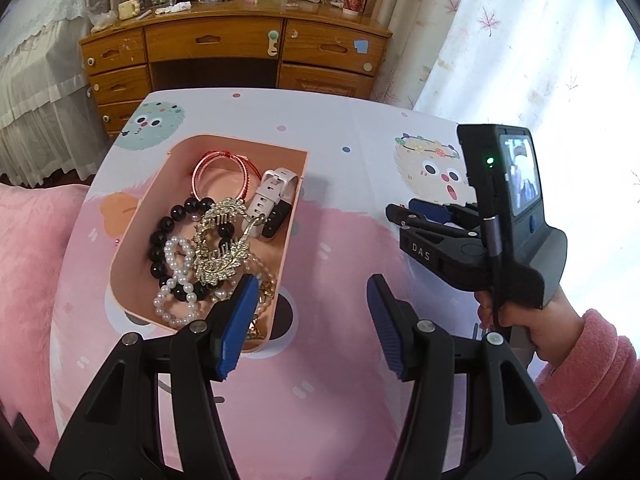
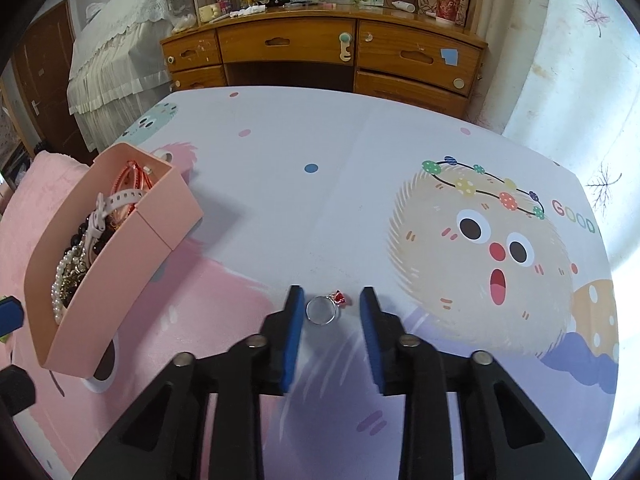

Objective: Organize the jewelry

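On the cartoon tablecloth (image 2: 320, 208), a ring (image 2: 322, 310) lies between the right gripper (image 2: 328, 312) pads, not yet pinched.
Small, hard, slippery metal: best squeezed across the band, below its red stone. Left gripper (image 1: 312, 312) hangs open, empty, beside the pink box (image 1: 132, 224).

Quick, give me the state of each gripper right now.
Left gripper: open, holding nothing, beside the pink jewelry box.
Right gripper: open, straddling the silver ring with a red stone on the tabletop, pads not yet pressing it.

Bedroom: bed (image 2: 116, 52), wooden dresser (image 2: 320, 52)
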`<state>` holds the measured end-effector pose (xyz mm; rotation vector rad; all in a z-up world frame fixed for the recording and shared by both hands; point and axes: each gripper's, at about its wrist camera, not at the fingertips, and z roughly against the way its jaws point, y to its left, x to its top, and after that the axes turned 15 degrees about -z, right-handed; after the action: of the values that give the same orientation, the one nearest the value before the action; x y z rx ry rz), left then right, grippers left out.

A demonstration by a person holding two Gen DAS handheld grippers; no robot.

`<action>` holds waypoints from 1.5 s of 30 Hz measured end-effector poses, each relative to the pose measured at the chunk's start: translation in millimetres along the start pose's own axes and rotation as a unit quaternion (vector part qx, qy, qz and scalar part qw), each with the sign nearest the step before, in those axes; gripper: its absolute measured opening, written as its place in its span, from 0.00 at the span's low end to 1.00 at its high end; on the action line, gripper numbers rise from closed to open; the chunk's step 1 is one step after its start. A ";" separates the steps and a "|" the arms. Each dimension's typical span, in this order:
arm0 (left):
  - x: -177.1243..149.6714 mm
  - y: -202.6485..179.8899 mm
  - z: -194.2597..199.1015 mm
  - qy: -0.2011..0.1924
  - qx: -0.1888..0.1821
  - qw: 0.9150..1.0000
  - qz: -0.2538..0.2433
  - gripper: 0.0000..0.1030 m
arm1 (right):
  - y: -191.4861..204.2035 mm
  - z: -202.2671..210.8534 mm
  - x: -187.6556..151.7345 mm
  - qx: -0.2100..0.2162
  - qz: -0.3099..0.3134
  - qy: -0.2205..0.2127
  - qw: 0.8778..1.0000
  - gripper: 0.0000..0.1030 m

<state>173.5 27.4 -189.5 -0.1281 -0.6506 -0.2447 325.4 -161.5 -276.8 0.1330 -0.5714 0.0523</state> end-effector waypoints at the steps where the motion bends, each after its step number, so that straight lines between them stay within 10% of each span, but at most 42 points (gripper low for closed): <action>1: -0.9 1.0 0.6 0.000 -0.002 1.000 0.002 0.52 | 1.8 -1.5 0.1 -0.001 0.002 0.000 1.000 0.19; 20: -33.8 37.1 30.7 -0.010 0.008 1.000 0.025 0.52 | 41.5 29.0 1.2 0.012 -0.014 -0.016 1.000 0.08; 32: -64.8 81.2 48.7 -0.012 0.007 0.999 0.036 0.52 | 133.3 91.7 -12.1 0.099 0.002 -0.072 0.993 0.08; 45: -83.1 116.2 81.9 -0.033 0.020 0.999 0.030 0.52 | 214.0 102.5 -51.0 0.112 0.046 -0.036 0.992 0.08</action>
<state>92.7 170.6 -180.6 -0.1166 -0.7158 -0.1697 209.2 35.5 -195.4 0.3280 -0.6430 0.2018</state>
